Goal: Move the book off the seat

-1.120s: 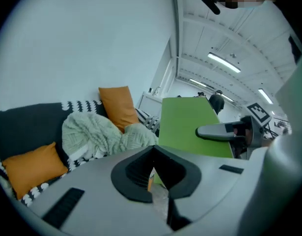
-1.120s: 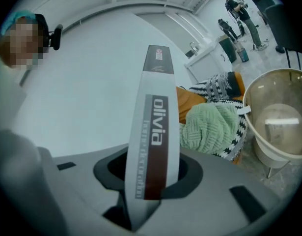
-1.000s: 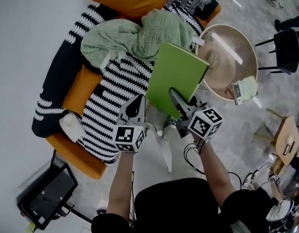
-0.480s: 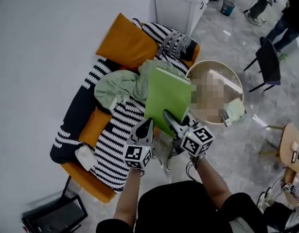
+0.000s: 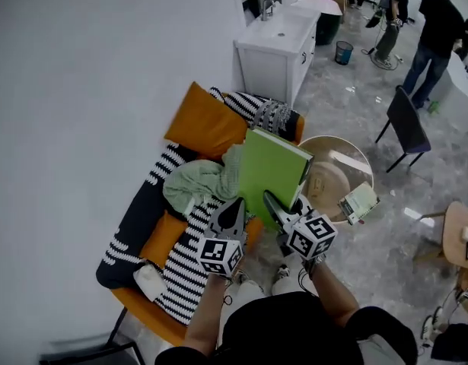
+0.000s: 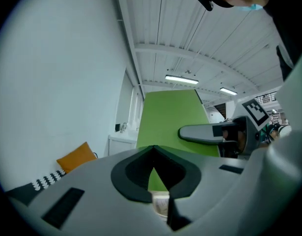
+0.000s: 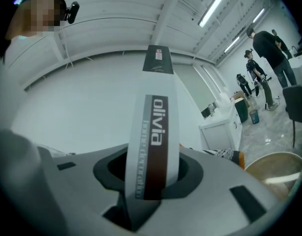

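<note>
A large green book (image 5: 272, 173) hangs in the air above the striped sofa seat (image 5: 184, 280), tilted up on its end. My right gripper (image 5: 273, 204) is shut on its lower edge. In the right gripper view the book's white and brown spine (image 7: 153, 132) stands between the jaws of that gripper (image 7: 151, 181). My left gripper (image 5: 235, 207) is just left of the book, shut and holding nothing. The left gripper view looks past the left gripper (image 6: 153, 154) at the green cover (image 6: 170, 117), with a right gripper finger (image 6: 205, 132) lying across it.
The sofa holds a crumpled green blanket (image 5: 192, 185) and an orange cushion (image 5: 207, 124). A round wooden table (image 5: 332, 181) with a booklet (image 5: 359, 201) stands right of it. Behind are a white cabinet (image 5: 279, 44), a dark chair (image 5: 405, 124) and standing people (image 5: 431, 21).
Both grippers have risen together, and the green book has gone up with the right one, farther above the seat. More of the room behind the sofa has come into view.
</note>
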`<state>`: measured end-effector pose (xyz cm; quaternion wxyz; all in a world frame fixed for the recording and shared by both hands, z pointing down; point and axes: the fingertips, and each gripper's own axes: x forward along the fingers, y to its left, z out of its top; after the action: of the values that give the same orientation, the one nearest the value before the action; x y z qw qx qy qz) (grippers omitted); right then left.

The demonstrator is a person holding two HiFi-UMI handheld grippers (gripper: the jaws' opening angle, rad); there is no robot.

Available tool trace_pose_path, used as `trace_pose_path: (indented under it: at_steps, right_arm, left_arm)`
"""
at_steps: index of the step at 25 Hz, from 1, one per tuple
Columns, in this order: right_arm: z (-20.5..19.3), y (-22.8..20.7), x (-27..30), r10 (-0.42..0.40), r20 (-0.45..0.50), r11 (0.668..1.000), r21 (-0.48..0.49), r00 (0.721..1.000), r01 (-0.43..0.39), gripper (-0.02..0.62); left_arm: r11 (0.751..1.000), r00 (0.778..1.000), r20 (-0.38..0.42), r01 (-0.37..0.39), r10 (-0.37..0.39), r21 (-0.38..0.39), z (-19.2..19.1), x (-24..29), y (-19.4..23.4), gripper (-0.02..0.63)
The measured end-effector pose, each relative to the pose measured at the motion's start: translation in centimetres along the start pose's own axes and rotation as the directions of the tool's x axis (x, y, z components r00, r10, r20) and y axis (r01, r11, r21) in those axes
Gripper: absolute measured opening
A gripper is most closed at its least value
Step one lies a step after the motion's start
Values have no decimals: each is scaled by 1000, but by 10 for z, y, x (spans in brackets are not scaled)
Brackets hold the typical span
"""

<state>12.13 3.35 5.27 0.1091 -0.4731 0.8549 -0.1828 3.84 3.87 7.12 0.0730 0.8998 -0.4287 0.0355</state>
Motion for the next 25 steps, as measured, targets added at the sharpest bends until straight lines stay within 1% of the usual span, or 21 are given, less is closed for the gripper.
trace_pose_path:
  at_steps: [3,7,13,16,20,23,25]
  right_arm:
    - [16,4,-4,-17,19,999,-51,1000,18,143]
    - [35,0,-17,-49,52,992,-117,997,54,143]
    - [70,-16,-55,-106,125,982,-143,987,123,143]
    - [87,-30,-76,-145,160,972,-160,976,171,143]
    - [104,-43,-102,-197,200,957,-175,960,233,143]
    - [107,-49,-119,-229,213,941,-199,950,272,143]
    - [109,-55,-133,-250,222,933,-206,943,295,143]
  left_arm:
    - [999,999,19,41,-41,14,20,7,-12,9]
    - [997,996,36,81,-81,11,31,13,-29,9]
    - [989,987,64,149,-150,14,44,27,-61,9]
    - [981,978,78,194,-195,20,53,37,-82,9]
    - [967,963,96,254,-251,-14,55,53,-107,9]
    - [952,950,107,301,-295,-49,55,61,-126,9]
    - [942,939,121,330,-322,-56,58,65,-140,9]
